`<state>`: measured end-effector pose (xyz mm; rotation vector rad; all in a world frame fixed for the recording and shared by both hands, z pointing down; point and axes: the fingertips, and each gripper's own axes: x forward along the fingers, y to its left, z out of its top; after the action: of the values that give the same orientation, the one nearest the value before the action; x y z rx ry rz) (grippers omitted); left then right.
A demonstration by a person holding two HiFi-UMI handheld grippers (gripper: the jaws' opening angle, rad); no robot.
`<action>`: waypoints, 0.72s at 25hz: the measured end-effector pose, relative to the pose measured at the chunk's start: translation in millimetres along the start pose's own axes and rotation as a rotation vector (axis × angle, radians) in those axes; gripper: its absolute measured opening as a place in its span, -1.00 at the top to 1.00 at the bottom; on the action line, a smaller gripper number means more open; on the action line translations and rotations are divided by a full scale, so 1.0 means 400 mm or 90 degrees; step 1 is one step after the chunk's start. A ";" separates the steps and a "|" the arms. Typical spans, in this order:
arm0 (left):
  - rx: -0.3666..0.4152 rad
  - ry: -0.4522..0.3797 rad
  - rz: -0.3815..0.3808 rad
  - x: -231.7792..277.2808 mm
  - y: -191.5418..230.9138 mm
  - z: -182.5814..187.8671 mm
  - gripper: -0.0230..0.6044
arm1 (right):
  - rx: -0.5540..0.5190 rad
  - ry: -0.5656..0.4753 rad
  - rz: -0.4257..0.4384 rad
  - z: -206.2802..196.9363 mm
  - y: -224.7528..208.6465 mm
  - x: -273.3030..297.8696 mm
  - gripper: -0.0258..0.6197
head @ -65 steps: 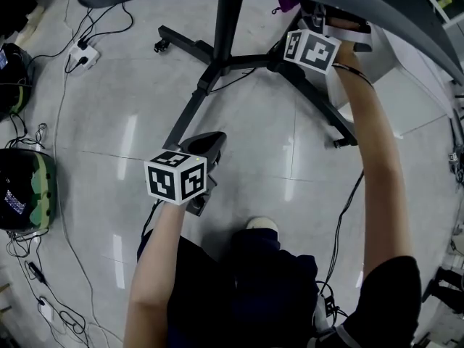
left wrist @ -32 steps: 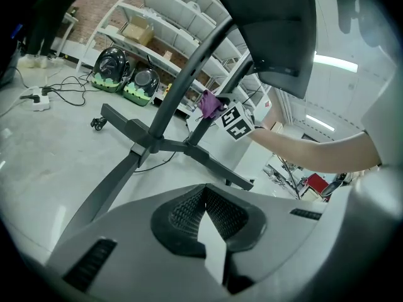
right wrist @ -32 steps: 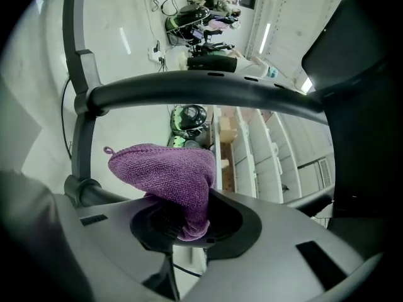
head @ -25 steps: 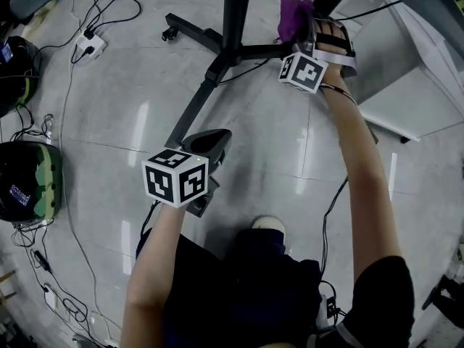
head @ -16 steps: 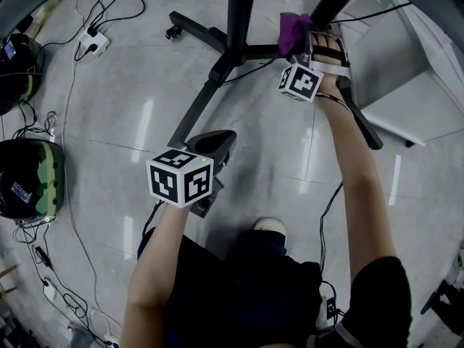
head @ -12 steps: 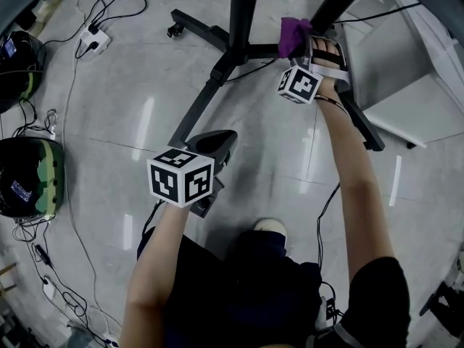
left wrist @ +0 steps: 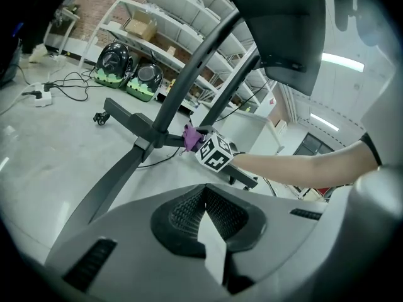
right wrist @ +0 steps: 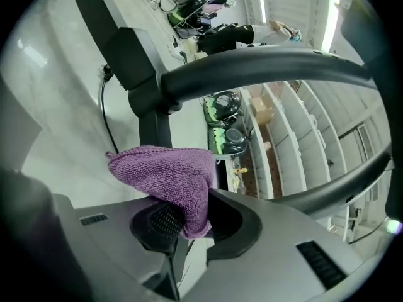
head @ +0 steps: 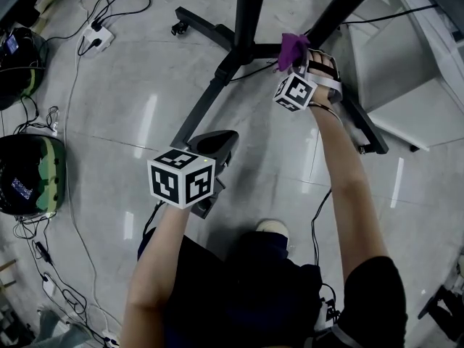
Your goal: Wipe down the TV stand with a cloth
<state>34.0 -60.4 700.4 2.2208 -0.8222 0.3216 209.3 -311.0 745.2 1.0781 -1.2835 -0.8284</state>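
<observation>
step in hand: wiping the base of the stand [head: 217, 87]; your right gripper [head: 303, 58] is clamped on the purple cloth [right wrist: 165, 172], which bulges out ahead of the jaws as a folded wad; in the head view the cloth sits at the crossbar [head: 262, 50], just beside the foot of the right upright [head: 341, 6]; you cannot tell whether it presses on the metal or hangs just off it; your left gripper [left wrist: 204, 200] hangs nearer to you, over the floor [head: 109, 136] and well apart from the cloth; its jaws are together with nothing between them, and it takes no part in the wipe.

judged progress: the wipe is under way at the base; nothing shows whether the legs and uprights are done.

next move: press the wad flat on the crossbar and draw it along the bar, then down the right leg [head: 362, 125]; hold the clamp firm, since only one edge of the cloth is gripped and a snag at the joint could pull it free; mind the cable [right wrist: 102, 112] beside the joint.
</observation>
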 end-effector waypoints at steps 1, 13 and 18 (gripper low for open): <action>0.000 -0.001 0.000 -0.002 0.000 0.000 0.91 | -0.005 0.000 0.002 0.000 0.003 -0.001 0.63; 0.005 -0.006 -0.020 0.002 -0.020 0.003 0.91 | 0.026 -0.007 0.056 0.012 -0.006 -0.029 0.62; 0.007 -0.009 -0.033 0.011 -0.038 0.002 0.91 | 0.062 -0.036 0.022 0.000 -0.048 -0.101 0.62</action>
<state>47.2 -55.1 693.4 2.2536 -0.7702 0.2870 205.4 -279.2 714.0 1.1128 -1.3990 -0.7818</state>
